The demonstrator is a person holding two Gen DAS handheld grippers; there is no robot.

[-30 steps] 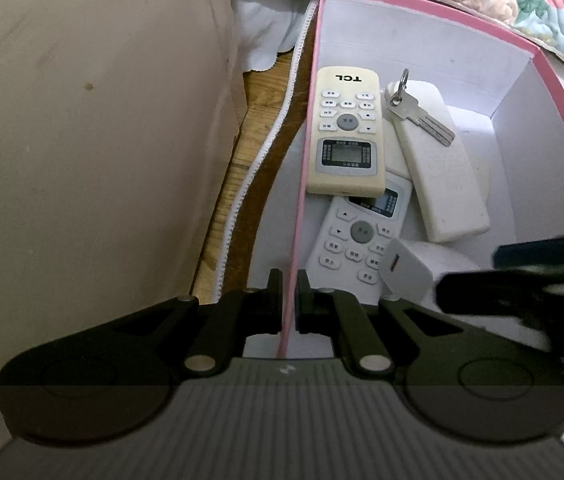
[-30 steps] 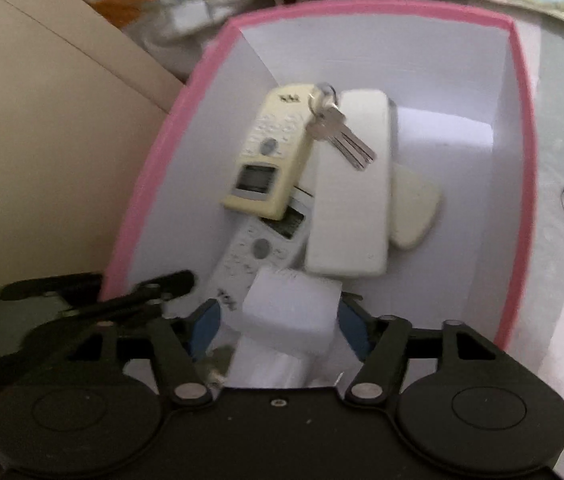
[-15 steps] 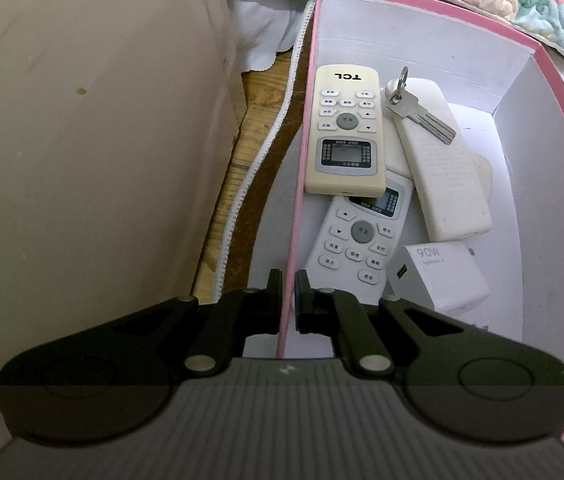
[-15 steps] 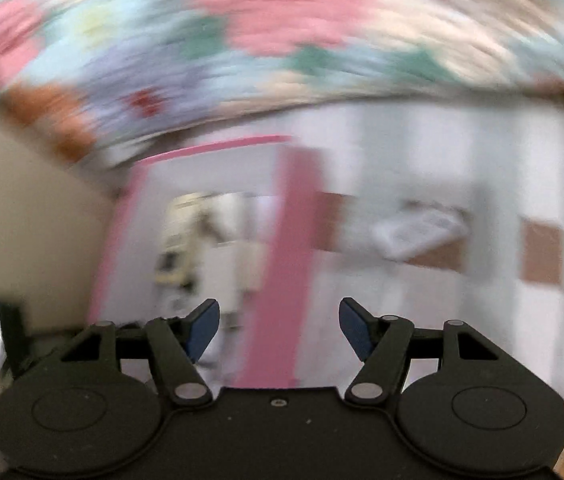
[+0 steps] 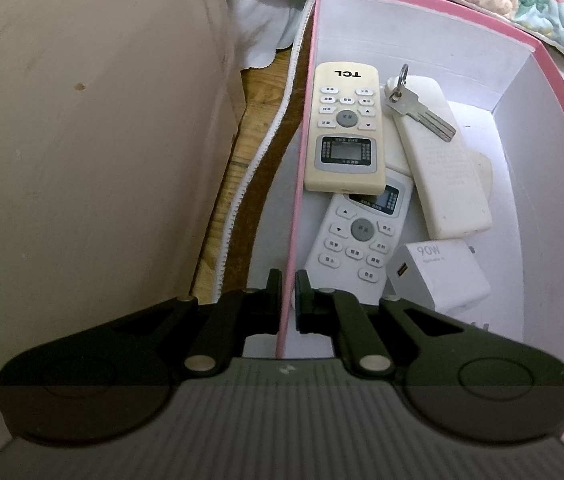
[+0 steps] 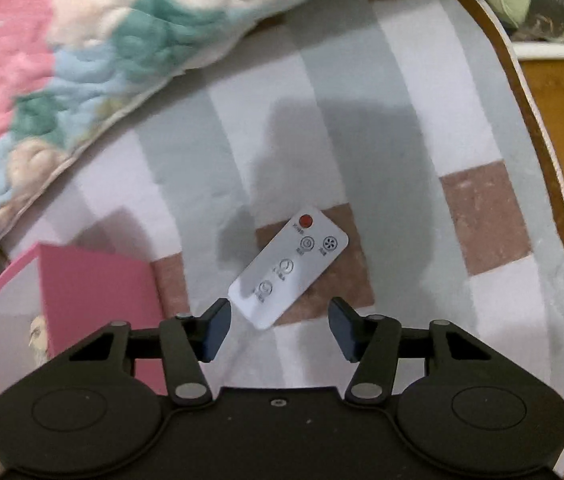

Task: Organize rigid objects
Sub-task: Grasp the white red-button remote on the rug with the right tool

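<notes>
My left gripper (image 5: 288, 300) is clamped on the pink box (image 5: 295, 200) wall. My right gripper (image 6: 278, 326) is closing, nothing between its jaws yet — the small white remote (image 6: 287, 266) lies on the blanket (image 6: 361, 120) just ahead.

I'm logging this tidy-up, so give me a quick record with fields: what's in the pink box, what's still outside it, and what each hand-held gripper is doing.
container: pink box, white inside
in box: TCL remote, white remote partly under it, cream case with keys on top, 90W charger
outside box: small white remote on checked blanket
left hand-held gripper: shut on the box's near wall
right hand-held gripper: above the small remote, jaws closing, nothing between them
</notes>
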